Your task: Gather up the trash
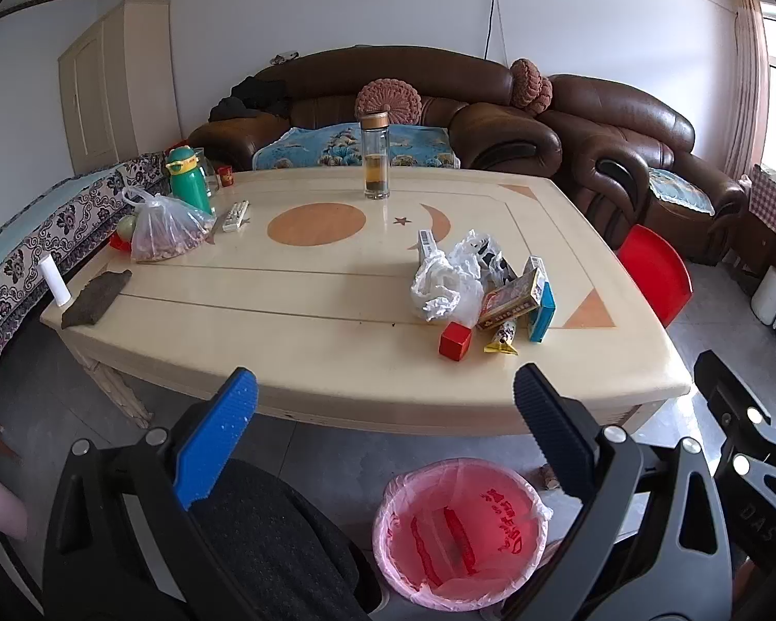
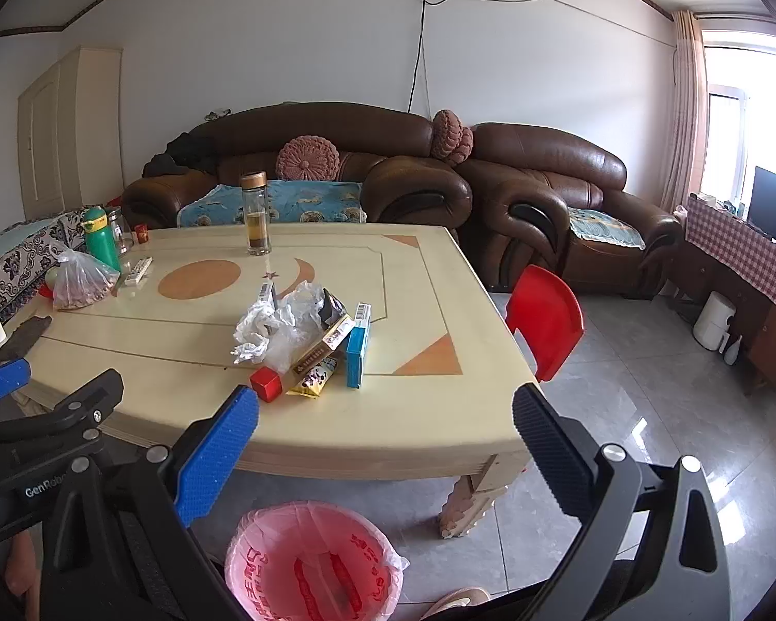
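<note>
Left tongs (image 1: 385, 393) wide, empty, right tongs (image 2: 385, 414) likewise, level above bin (image 1: 460, 533).

Daylight pours in from the window (image 2: 750, 77) on the right, blown out to pure white in the right wrist view. The room is evenly bright, shadows soft. The floor tiles (image 2: 646, 414) carry a pale sheen. Both fisheye views bend the table (image 1: 336, 388) edges and walls into curves, with 4 dark vignetted corners. Everything looks reasonably sharp.
</note>
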The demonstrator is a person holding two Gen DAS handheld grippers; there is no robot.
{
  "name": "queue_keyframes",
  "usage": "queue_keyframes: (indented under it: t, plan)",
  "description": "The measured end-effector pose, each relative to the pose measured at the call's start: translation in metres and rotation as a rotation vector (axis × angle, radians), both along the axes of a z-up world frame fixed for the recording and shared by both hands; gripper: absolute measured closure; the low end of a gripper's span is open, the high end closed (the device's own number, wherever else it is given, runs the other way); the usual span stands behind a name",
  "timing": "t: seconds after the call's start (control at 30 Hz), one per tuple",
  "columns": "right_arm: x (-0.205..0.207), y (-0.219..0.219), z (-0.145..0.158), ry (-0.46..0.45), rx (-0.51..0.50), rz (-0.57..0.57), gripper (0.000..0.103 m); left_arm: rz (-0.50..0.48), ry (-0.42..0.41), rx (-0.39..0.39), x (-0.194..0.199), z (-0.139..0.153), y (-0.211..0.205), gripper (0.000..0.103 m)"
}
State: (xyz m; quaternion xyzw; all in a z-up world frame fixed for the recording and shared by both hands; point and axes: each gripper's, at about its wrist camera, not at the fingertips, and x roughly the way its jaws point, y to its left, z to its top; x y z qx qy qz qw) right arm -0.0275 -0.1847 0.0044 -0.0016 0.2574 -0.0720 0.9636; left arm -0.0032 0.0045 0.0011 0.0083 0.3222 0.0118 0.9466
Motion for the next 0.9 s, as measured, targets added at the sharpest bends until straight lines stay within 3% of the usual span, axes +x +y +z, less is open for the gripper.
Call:
queue_keyframes:
  t: [0.9]
  plan:
    - [-0.0004, 0.0005, 0.0026, 0.000, 0.007, 0.004, 0.006, 0.004, 0.000, -0.005, -0.0002, 0.0017, 0.0021, 0.006]
